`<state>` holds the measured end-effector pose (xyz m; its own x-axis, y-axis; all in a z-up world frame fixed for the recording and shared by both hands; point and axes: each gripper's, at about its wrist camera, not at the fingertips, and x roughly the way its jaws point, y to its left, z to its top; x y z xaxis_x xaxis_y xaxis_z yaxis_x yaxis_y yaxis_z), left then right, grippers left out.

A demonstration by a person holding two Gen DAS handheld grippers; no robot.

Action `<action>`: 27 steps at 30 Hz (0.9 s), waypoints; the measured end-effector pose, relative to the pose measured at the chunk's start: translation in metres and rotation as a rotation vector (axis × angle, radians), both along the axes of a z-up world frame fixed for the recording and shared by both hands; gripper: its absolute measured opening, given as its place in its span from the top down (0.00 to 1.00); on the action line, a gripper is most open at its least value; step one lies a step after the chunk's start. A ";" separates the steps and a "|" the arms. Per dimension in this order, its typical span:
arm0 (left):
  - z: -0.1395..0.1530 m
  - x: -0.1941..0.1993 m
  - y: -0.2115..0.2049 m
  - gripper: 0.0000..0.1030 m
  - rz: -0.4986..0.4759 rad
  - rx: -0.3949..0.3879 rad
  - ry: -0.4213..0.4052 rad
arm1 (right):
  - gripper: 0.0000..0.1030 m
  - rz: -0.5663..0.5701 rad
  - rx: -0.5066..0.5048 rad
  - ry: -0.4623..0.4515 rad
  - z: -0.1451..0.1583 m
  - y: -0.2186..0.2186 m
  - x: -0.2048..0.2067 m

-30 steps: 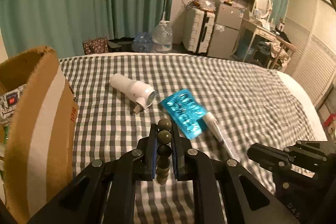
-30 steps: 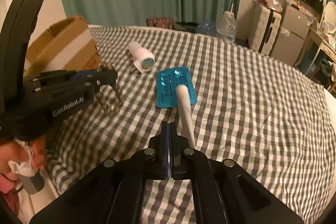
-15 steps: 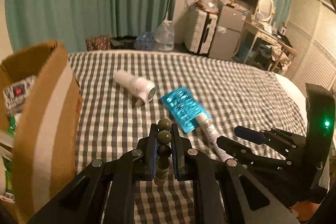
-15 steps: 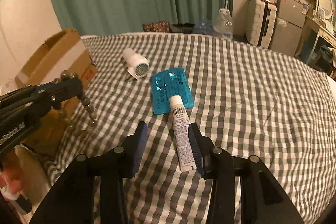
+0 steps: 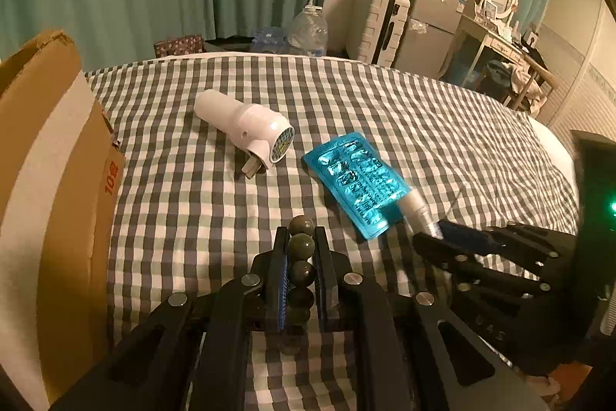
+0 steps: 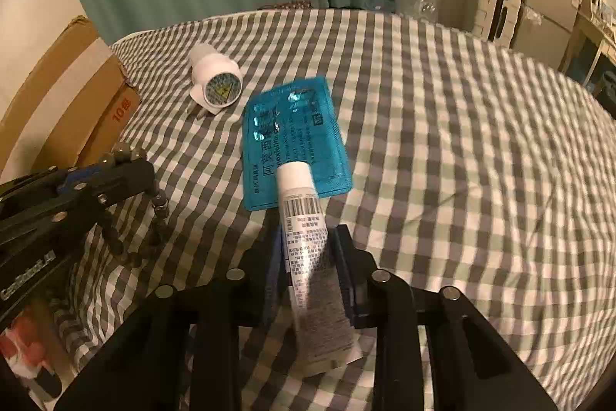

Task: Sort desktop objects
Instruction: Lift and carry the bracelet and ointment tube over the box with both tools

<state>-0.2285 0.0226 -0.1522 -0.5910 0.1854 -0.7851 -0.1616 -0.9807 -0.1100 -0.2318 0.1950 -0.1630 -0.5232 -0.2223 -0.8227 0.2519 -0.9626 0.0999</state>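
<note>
My right gripper (image 6: 306,257) closing on a white squeeze tube (image 6: 308,245) lying on the checked bed cover (image 6: 442,141).

Left gripper (image 5: 300,272) clamps a dark bead string (image 5: 301,262) — its dangling loop could snag. The tube's cap rests on a blue blister pack (image 6: 294,141) and may drag it; whether the fingers touch the tube yet, I cannot tell.

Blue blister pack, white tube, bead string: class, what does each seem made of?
Blister pack: glossy foil or plastic, glinting highlights. Tube: probably soft plastic, flattened crimped end, printed label. Bead string: dark polished beads, maybe stone or wood; unclear.
</note>
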 end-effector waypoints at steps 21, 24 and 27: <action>0.199 0.076 -0.073 0.89 0.038 0.038 0.314 | 0.77 0.096 -0.171 0.370 0.203 -0.070 0.124; 0.214 0.084 -0.098 0.89 0.072 -0.007 0.330 | 0.77 0.154 -0.181 0.395 0.221 -0.105 0.130; 0.224 0.091 -0.118 0.89 0.098 -0.037 0.340 | 0.77 0.205 -0.171 0.411 0.231 -0.135 0.136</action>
<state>-0.1376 -0.0956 0.0716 -0.8331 0.0902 -0.5457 -0.0878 -0.9957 -0.0306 -0.0960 0.0601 0.0677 -0.7281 -0.4688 -0.5001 0.4862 -0.8675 0.1053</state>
